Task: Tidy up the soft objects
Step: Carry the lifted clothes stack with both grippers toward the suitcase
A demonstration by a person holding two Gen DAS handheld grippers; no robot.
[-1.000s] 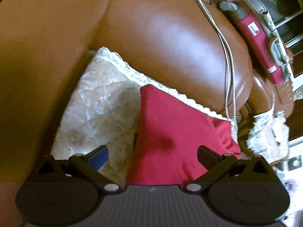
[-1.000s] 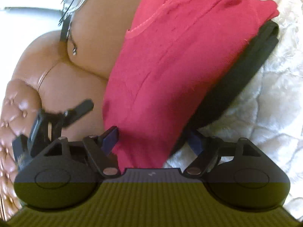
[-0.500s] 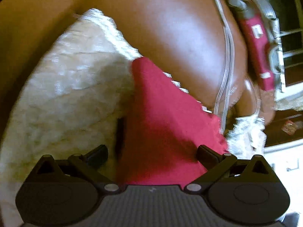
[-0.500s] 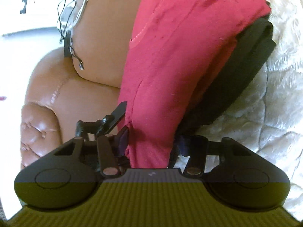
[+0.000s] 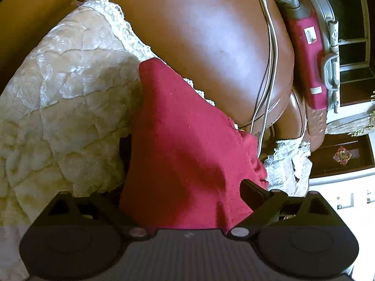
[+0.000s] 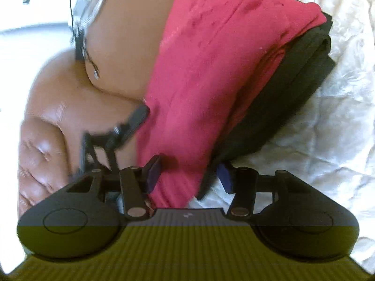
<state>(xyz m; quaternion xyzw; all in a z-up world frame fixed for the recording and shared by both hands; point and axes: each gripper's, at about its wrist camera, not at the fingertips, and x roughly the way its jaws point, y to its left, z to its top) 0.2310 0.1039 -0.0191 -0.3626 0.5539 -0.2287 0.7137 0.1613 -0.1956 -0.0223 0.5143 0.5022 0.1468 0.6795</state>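
Observation:
A folded red cloth (image 5: 182,145) lies on a folded black cloth (image 6: 293,89), stacked on a white quilted cover (image 5: 65,107) over a brown leather sofa (image 5: 211,35). My right gripper (image 6: 189,175) is shut on one end of the stack, with red cloth (image 6: 211,70) and black cloth pinched between its blue pads. My left gripper (image 5: 185,192) stands open around the other end. Its right finger shows beside the red cloth and its left finger is hidden by the stack. The right wrist view shows the left gripper (image 6: 131,128) blurred, touching the red cloth's edge.
White cables (image 5: 269,58) hang over the sofa back. A red and grey appliance (image 5: 307,58) stands behind the sofa, with shelving further right. The tufted sofa arm (image 6: 39,164) is left of my right gripper. The quilted cover (image 6: 328,140) spreads to the right.
My right gripper's fingers have closed in on the red and black stack. The left gripper has pushed further onto the stack, and its left finger is now hidden.

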